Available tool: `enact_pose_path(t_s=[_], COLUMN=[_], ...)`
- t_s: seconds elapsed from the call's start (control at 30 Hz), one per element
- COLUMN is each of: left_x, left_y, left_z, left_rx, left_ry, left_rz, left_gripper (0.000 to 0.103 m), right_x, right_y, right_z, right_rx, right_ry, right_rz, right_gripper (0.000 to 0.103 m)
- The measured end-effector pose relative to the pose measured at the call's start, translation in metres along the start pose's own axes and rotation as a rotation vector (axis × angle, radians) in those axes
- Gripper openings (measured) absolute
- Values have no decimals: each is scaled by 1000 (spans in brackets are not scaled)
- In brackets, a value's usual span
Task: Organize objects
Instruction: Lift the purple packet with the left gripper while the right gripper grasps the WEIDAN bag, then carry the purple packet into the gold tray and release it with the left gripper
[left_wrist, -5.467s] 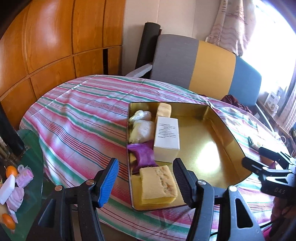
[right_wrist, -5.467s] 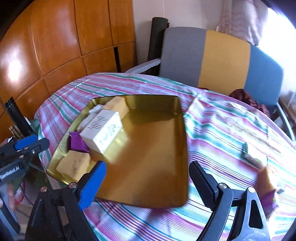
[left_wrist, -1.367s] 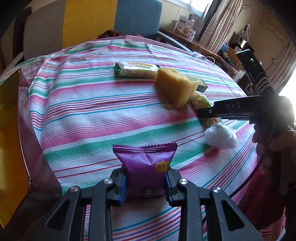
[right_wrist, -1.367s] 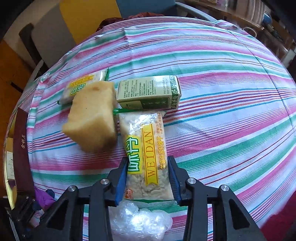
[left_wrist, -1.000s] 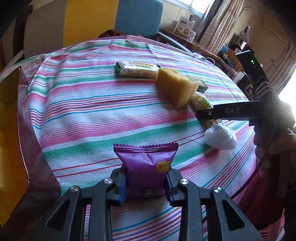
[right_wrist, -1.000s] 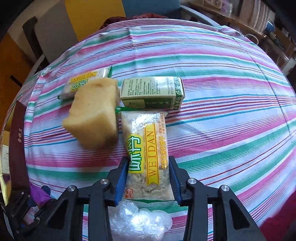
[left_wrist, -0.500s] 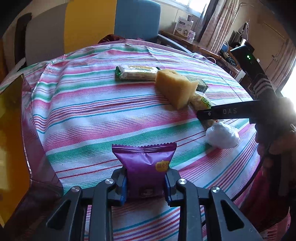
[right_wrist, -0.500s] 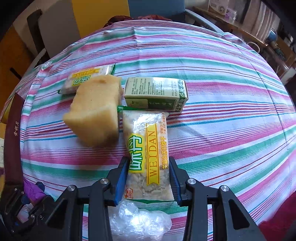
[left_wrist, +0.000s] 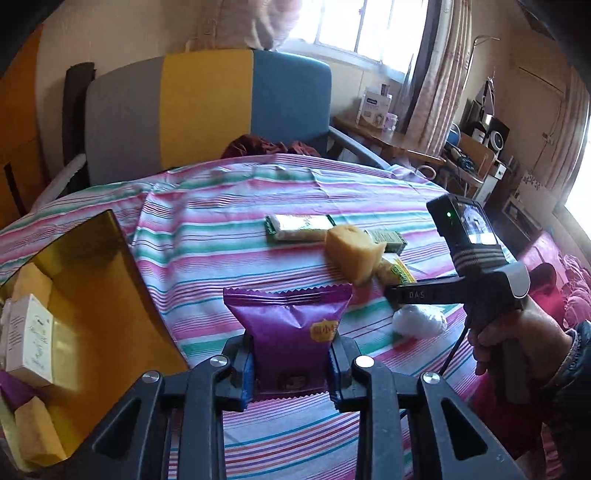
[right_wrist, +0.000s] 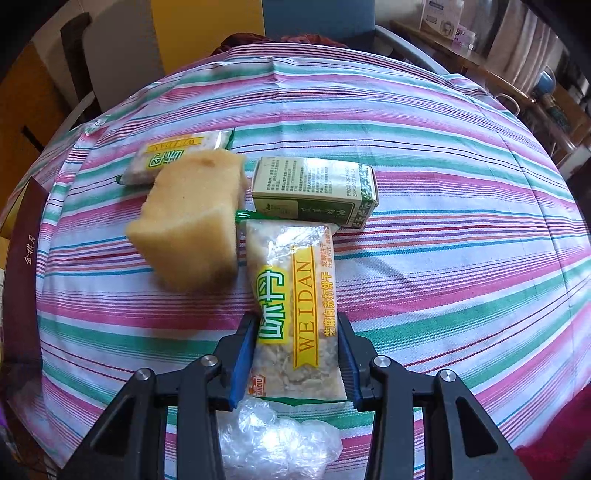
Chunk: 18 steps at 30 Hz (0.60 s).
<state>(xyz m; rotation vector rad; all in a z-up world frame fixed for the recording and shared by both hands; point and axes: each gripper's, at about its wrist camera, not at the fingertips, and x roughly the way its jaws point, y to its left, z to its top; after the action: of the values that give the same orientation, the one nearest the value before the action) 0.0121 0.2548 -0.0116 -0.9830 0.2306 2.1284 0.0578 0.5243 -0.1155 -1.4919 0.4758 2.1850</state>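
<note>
My left gripper (left_wrist: 291, 373) is shut on a purple snack packet (left_wrist: 290, 328) and holds it upright above the striped tablecloth. A gold tray (left_wrist: 92, 314) at the left holds a white box (left_wrist: 29, 334), yellow sponges and a purple packet. My right gripper (right_wrist: 295, 354) is shut on a clear-and-yellow WEIDAN snack bar (right_wrist: 295, 306) lying on the cloth. It also shows in the left wrist view (left_wrist: 391, 291). A yellow sponge (right_wrist: 192, 218), a green box (right_wrist: 317, 188) and a second WEIDAN bar (right_wrist: 177, 155) lie beyond it.
A crumpled clear plastic wrap (right_wrist: 273, 439) lies just under the right gripper. A grey, yellow and blue chair (left_wrist: 207, 107) stands behind the round table. A dark tray lid edge (right_wrist: 26, 280) is at the far left of the right wrist view.
The left gripper has lifted and tilted up with the purple packet, bringing the gold tray and chair into view. The right gripper stays shut on the WEIDAN bar, barely moved.
</note>
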Motion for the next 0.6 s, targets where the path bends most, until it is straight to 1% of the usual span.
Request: enact_pose_path(t_s=[0.03,0.07,0.47,0.53,0.6], left_x=[-4,-6,-21,-26,-30], left_y=[4,6,53,65,85], left_z=[1,0,-5,-8,-13], left_rx=[-5,-11,-114,-139,-190], left_ry=[-8,-10,-30,-32,-27], left_rz=[7,10,82,92,112], left_gripper=[30,30,30,30,30], right_x=[0,5,5,4,3], right_y=[0,7,14,15,15], right_z=[0,7,3,2,1], right_rx=[-1,-2,-16,-20,-22], right_ry=[-1,-1,-5,-6,-7], right_rz=[-1,-3,-18,-20,-22], right_gripper=[42,42,42,42,42])
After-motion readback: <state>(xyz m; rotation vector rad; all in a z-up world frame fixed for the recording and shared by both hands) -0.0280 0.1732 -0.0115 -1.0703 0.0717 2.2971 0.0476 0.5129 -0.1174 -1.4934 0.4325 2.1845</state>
